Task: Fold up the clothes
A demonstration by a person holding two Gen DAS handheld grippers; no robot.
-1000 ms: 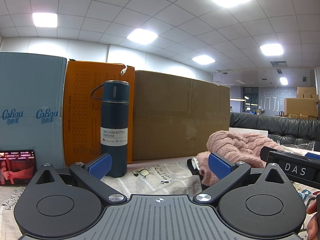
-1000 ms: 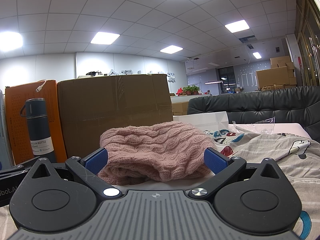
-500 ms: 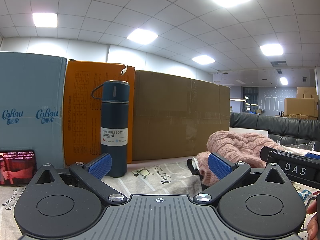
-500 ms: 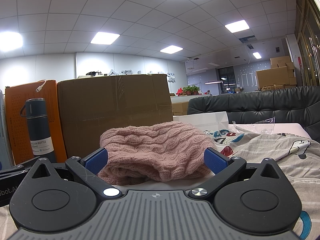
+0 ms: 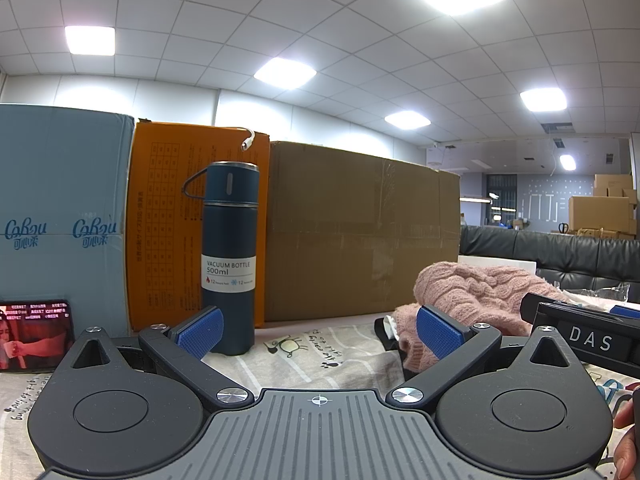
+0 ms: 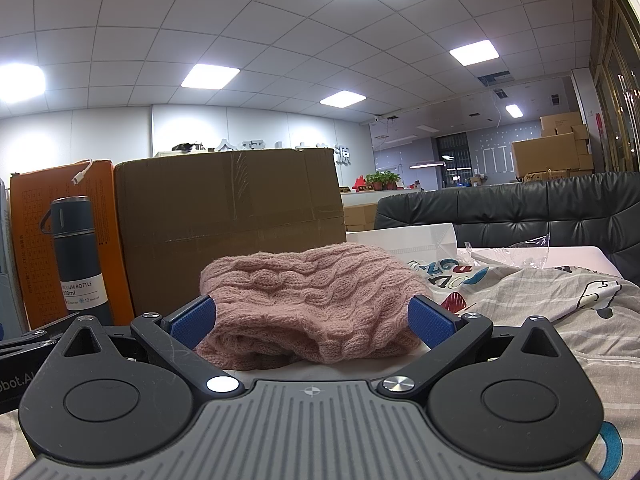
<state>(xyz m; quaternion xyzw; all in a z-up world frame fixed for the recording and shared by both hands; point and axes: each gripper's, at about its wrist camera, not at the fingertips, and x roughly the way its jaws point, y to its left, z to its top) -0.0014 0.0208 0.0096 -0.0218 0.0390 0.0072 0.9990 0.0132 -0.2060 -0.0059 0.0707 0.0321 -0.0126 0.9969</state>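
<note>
Patterned sheet: pink sweater heaped

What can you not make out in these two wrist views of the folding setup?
- Pink knit garment: type and sleeves, bundled up; right wrist view.
- Phone screen: cut by the frame edge; left wrist view.
- Orange box print: too small.
- Person's hand: only fingertips at the corner.

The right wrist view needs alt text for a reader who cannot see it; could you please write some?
A bundled pink cable-knit sweater lies on a printed sheet just ahead of the right gripper, whose blue-padded jaws stand open and empty. Behind stand a dark vacuum bottle, cardboard boxes and a black sofa.
</note>
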